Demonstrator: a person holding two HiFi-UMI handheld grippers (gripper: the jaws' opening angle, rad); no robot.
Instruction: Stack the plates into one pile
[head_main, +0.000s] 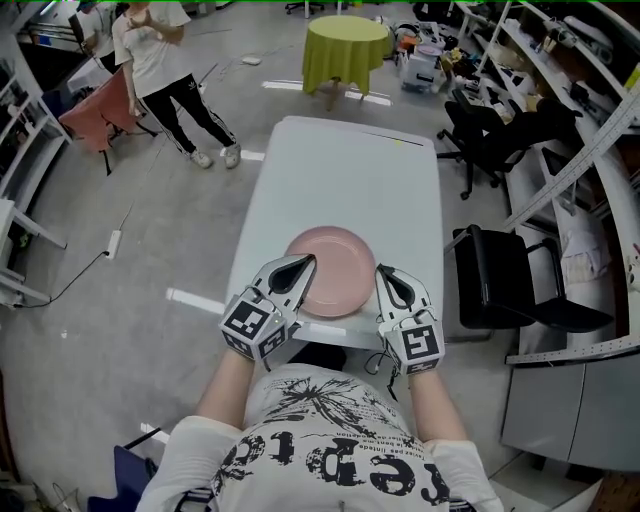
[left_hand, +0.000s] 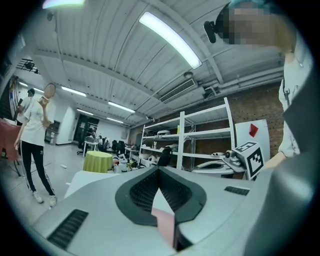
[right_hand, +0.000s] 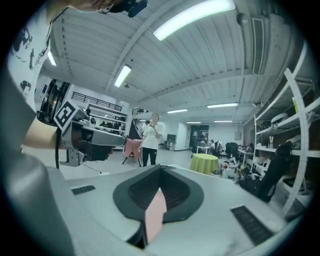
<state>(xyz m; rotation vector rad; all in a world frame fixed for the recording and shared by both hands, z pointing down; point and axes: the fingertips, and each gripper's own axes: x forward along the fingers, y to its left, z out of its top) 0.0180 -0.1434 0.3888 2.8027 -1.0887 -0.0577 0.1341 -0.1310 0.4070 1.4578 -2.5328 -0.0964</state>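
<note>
left claw (head_main: 304, 263) and right claw (head_main: 384, 271) are both pinched shut and empty, flanking the round pink plate (head_main: 338, 262) on my long white desk (head_main: 350, 170). i can't read my shirt print. white metal shelving (left_hand: 200, 135) lines the room.

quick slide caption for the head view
Left gripper and right gripper, both shut, flank a pink plate on the white table.

Pink plate (head_main: 330, 262): near rim hidden under left gripper (head_main: 303, 268) and right gripper (head_main: 385, 275); one plate or several, can't tell.
Gripper views: just a pink sliver between the fingers (left_hand: 142, 192), rest blocked.
Tabletop (head_main: 350, 170): near edge covered by both grippers.
Person (head_main: 160, 60), far left: head cut off.
</note>
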